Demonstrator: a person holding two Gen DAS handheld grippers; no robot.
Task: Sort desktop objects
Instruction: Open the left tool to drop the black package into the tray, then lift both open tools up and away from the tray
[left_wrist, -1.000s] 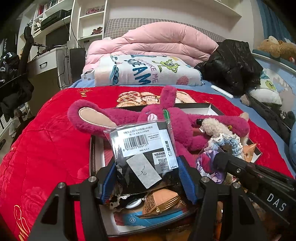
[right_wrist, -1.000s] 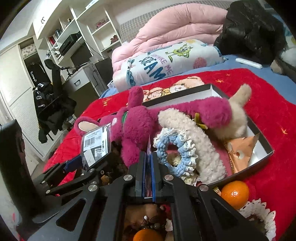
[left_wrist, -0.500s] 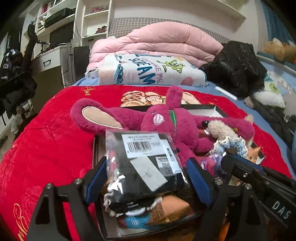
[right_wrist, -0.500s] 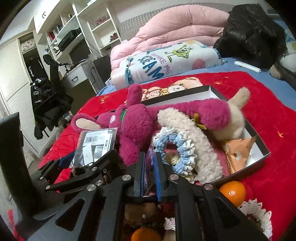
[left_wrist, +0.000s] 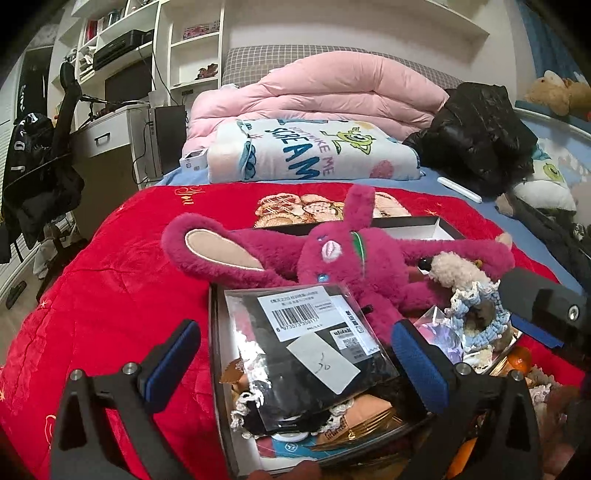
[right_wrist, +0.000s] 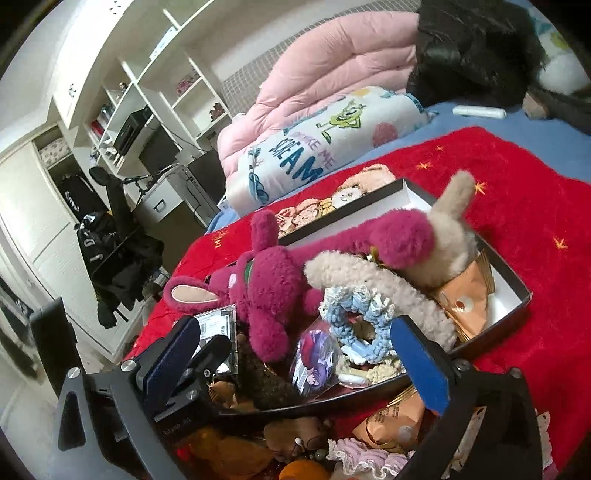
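A black box (left_wrist: 424, 223) (right_wrist: 517, 295) on the red blanket holds a magenta plush rabbit (left_wrist: 354, 258) (right_wrist: 266, 288), a beige fuzzy headband (right_wrist: 384, 288), a blue crocheted scrunchie (right_wrist: 354, 321) (left_wrist: 480, 317) and orange packets (right_wrist: 469, 291). A barcoded clear packet (left_wrist: 310, 339) (right_wrist: 214, 325) lies on the box's near contents between the spread fingers of my open left gripper (left_wrist: 295, 362). A small purple card packet (right_wrist: 314, 358) (left_wrist: 439, 332) lies in the box between the spread fingers of my open right gripper (right_wrist: 295, 369).
Loose items lie in front of the box: an orange fruit (right_wrist: 303, 470), an orange packet (right_wrist: 395, 417), lace trims (right_wrist: 365, 461). A folded pink quilt (left_wrist: 317, 99), a printed blanket (left_wrist: 314, 151) and a black jacket (left_wrist: 476, 133) lie behind. A desk (left_wrist: 110, 144) stands left.
Both grippers opened. The left let go of the barcoded packet, which now lies flat in the box. The right let go of the purple card packet, which dropped into the box.
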